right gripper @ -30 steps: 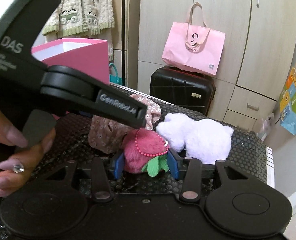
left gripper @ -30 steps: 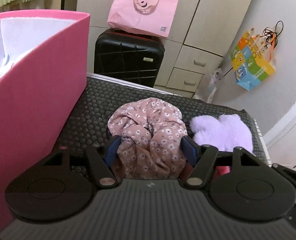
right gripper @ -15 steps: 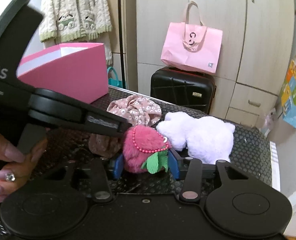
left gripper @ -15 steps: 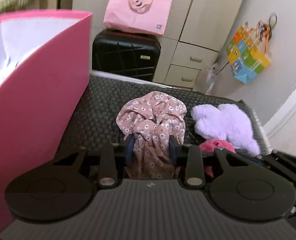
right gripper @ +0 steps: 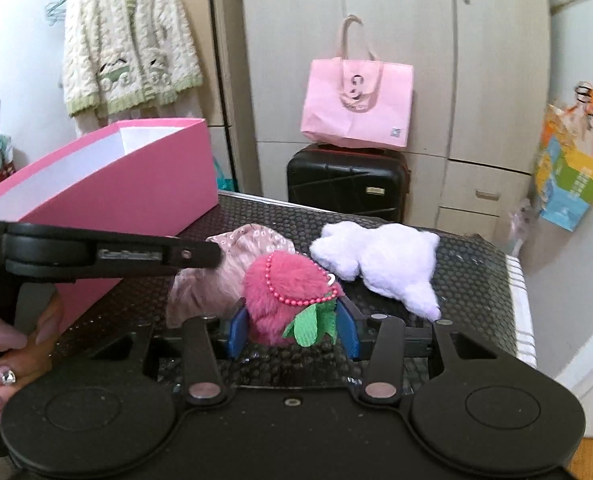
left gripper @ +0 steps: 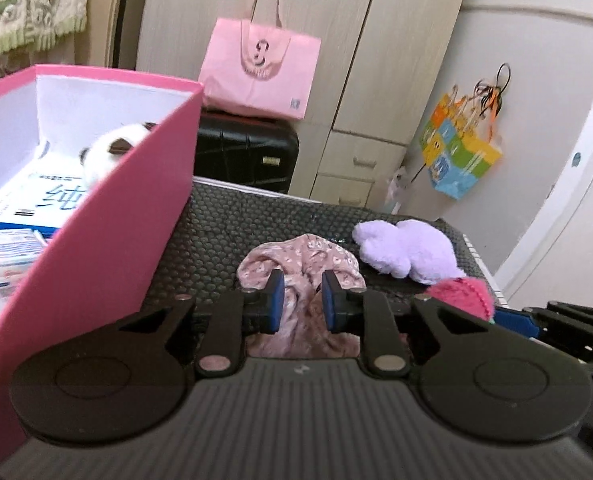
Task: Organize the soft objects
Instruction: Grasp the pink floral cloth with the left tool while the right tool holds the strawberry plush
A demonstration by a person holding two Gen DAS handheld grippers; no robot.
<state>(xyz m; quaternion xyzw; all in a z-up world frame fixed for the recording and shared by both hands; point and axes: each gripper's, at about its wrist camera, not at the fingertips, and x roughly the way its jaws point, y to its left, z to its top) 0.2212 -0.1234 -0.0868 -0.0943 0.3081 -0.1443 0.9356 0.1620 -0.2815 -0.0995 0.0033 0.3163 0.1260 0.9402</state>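
Note:
My left gripper (left gripper: 302,300) is shut on the pink floral scrunchie (left gripper: 308,256) and holds it raised above the black bubble mat (left gripper: 216,232). The scrunchie also shows in the right wrist view (right gripper: 224,272), under the left gripper's arm. My right gripper (right gripper: 292,330) is shut on the magenta fluffy strawberry toy (right gripper: 284,296) with a bead chain and green leaf. The strawberry toy (left gripper: 460,292) shows at the right in the left wrist view. A lilac plush (right gripper: 384,260) lies on the mat to the right. The pink box (left gripper: 96,248) stands at the left.
Inside the pink box are a black-and-white plush (left gripper: 112,152) and paper packs (left gripper: 24,208). A black suitcase (right gripper: 348,180) with a pink bag (right gripper: 356,104) on it stands behind the table. A colourful bag (right gripper: 568,180) hangs at the right.
My left gripper has closed on the floral scrunchie and lifted it, so the inside of the pink box has come into view. My right gripper has lifted the strawberry toy a little.

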